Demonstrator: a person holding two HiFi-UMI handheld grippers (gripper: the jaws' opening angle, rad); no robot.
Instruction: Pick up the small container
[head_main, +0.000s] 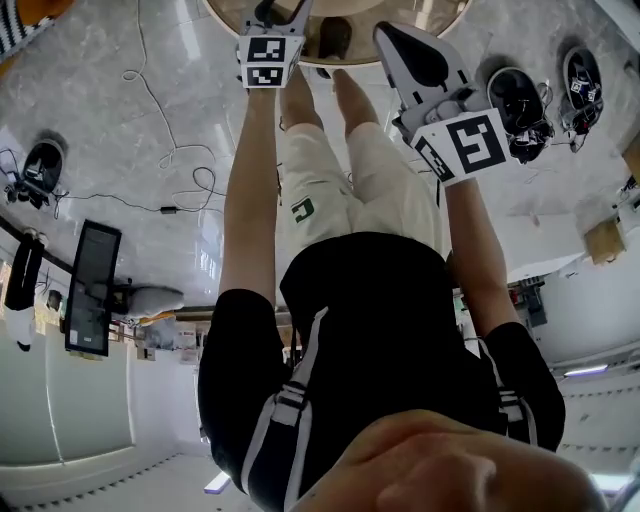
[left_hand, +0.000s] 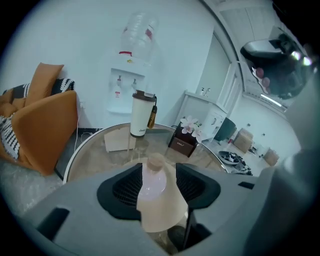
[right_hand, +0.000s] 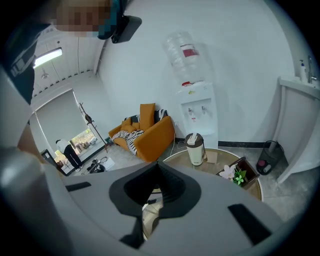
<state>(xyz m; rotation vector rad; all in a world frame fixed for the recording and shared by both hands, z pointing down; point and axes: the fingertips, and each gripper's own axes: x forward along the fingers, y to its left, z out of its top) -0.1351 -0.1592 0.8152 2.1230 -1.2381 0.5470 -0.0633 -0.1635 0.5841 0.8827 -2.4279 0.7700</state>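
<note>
A small pale-pink translucent container (left_hand: 151, 181) with a cork-coloured cap is seen at the lower centre of the left gripper view. It stands upright between the jaws of the left gripper (left_hand: 159, 171), which are spread wide, their ribbed pads not pressed on it. The right gripper (right_hand: 157, 167) is closed tip to tip, and nothing is seen to be gripped by it. The container is judged light and probably of thin plastic, smooth and rounded, so it could be tipped by a sideways nudge or squeezed out of a hard pinch. It is best taken gently across the body just under the cap. Its base is covered by the gripper's grey body, and a beige flared shape below it cannot be told apart from the container itself. The round glass table (left_hand: 95, 150) is cut off at the top edge of the head view, where the container is not seen. A pale patch behind the right jaws cannot be identified.
</note>
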